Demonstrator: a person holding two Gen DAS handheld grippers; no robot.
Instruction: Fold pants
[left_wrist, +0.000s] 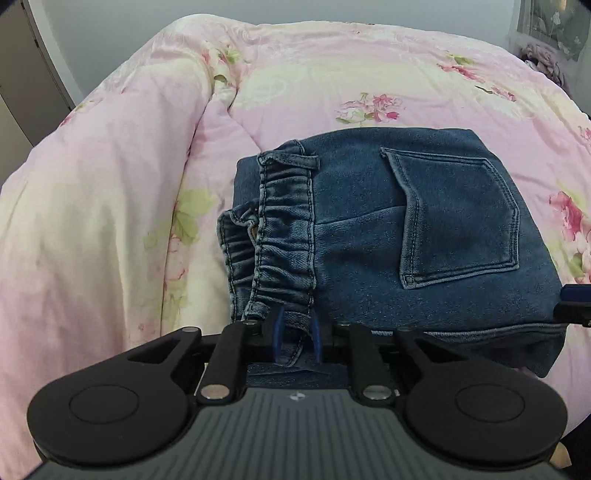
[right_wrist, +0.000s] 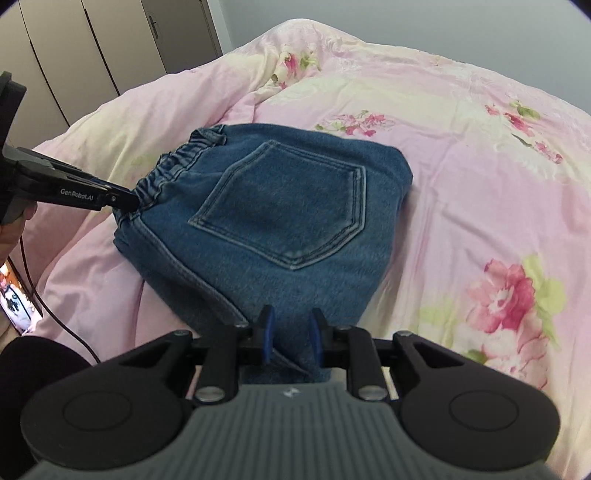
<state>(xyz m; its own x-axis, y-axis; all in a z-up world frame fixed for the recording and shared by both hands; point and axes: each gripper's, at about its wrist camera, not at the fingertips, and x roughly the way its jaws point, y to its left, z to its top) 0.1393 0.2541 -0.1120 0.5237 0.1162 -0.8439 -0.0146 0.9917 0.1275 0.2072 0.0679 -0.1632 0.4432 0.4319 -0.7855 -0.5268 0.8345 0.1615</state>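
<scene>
The folded pants lie on the flowered quilt, pinched at the waistband by the left gripper and at the near edge by the right gripper. If either grip is dragged on release, the stacked layers could be pulled askew and the fold undone.

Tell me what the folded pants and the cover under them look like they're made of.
Pants: blue denim, probably a soft stretch kind; twill texture, pale double stitching around the back pocket, gathered elastic waistband.
Bed cover: thin woven fabric, perhaps cotton, over padding; matte with slight sheen, pink floral print, soft puffy wrinkles.
</scene>
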